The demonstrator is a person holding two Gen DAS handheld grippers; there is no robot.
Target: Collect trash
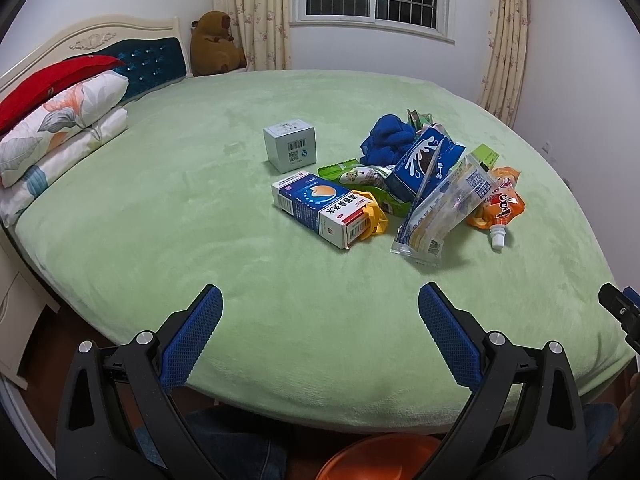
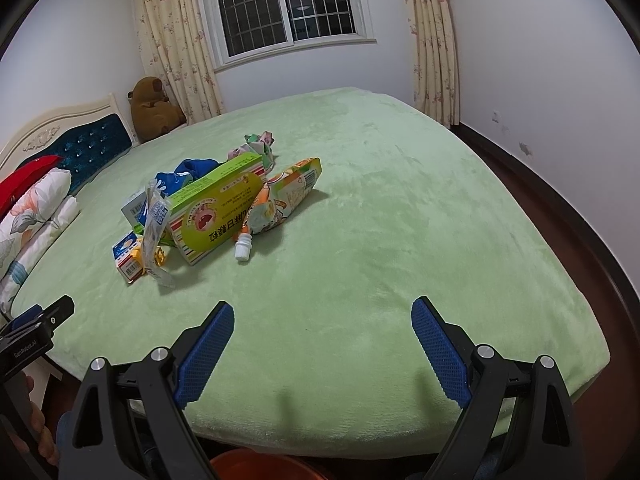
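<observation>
Two grippers: both hovered over the near edge of the bed, neither touching any item.
Left gripper: its blue-padded fingers stood wide apart, holding nothing, with bare green blanket between them.
Right gripper: fingers likewise spread wide and empty; its tip also showed at the right edge of the left wrist view.
Trash pile: a cluster of packaging lay on the blanket, well ahead of both grippers, toward the middle of the bed.
Blue-and-white carton: lay on its side at the near-left of the pile, a yellow wrapper touching its end.
Small grey box: stood upright just behind the carton, slightly apart from the rest.
Clear plastic wrapper: leaned across the front of the pile, against a blue milk-print bag.
Orange spout pouch: lay at the right end of the pile, its white cap pointing toward the grippers.
Yellow-green box: rested tilted just left of the pouch, touching it.
Blue cloth: bunched at the back of the pile.
Orange bin: its rim showed below the bed edge, beneath the grippers.
Surroundings: pillows stacked at the headboard, a brown plush toy in the corner by the curtains.
</observation>
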